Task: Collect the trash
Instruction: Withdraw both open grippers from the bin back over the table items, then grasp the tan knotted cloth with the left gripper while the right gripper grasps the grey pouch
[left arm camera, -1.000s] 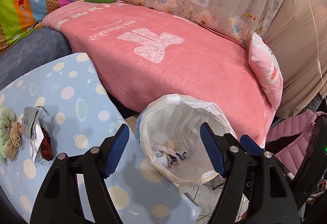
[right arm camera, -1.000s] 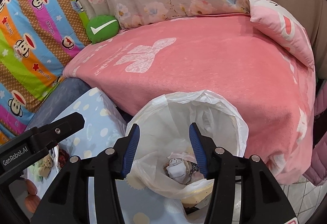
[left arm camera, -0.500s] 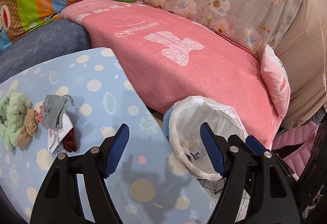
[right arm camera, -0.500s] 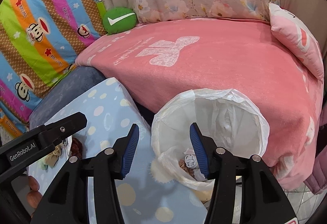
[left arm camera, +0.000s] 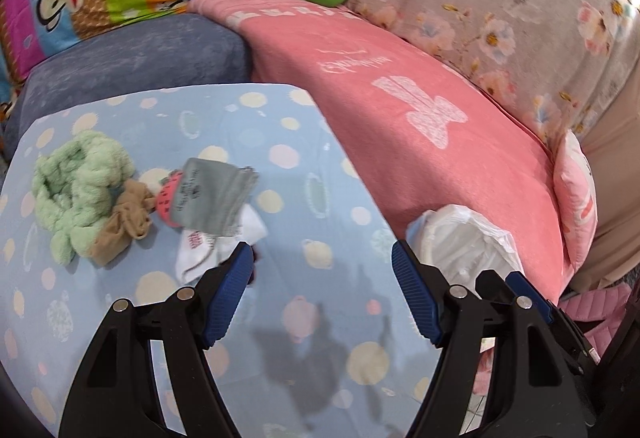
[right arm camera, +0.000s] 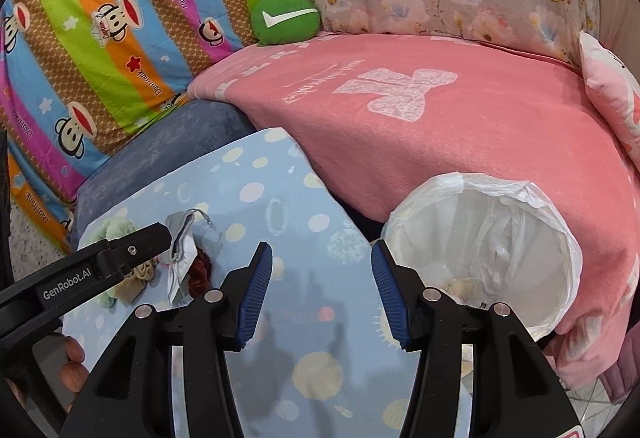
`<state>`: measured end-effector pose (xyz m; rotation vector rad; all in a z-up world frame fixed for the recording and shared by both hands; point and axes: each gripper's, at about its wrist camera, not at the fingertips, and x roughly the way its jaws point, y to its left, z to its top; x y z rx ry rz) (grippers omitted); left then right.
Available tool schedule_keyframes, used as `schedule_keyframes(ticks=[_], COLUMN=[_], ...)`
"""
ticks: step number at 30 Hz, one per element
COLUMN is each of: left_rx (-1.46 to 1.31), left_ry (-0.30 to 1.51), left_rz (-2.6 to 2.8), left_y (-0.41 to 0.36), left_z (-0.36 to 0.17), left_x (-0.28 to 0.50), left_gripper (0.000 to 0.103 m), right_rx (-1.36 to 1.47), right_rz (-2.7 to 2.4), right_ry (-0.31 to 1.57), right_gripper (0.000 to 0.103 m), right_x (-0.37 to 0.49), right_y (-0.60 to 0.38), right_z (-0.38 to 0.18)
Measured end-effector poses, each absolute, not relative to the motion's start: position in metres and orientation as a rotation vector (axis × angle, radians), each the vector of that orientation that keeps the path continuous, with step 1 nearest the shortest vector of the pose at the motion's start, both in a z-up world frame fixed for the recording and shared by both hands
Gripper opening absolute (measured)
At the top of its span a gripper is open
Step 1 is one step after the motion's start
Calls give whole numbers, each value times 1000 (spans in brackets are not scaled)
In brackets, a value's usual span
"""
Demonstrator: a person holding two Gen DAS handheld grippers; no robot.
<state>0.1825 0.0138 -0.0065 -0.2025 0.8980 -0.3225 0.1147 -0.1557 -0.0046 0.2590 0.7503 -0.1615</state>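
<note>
Lying in a loose heap on the dotted blue tabletop, the trash pile of soft, light fabric scraps is judged limp and easily snagged; a raised fold of the grey piece is best pinched. The left gripper is spread empty just beside it. The right gripper is likewise spread, near the lined bin.

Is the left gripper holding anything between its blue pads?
No, the left gripper is open, only the dotted blue tablecloth shows between.
</note>
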Motion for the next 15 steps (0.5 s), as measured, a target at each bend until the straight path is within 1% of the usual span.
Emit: schedule_keyframes(ticks=[15], left_rx=[-313], left_ry=[952], left_rz=[-129], left_y=[127], left_z=[-48], left_x=[198], left_gripper=[68], right_rx=[185], right_rz=[-21], right_ry=[818], right_gripper=[50], right_x=[154], right_y=[-67], right_z=[-23])
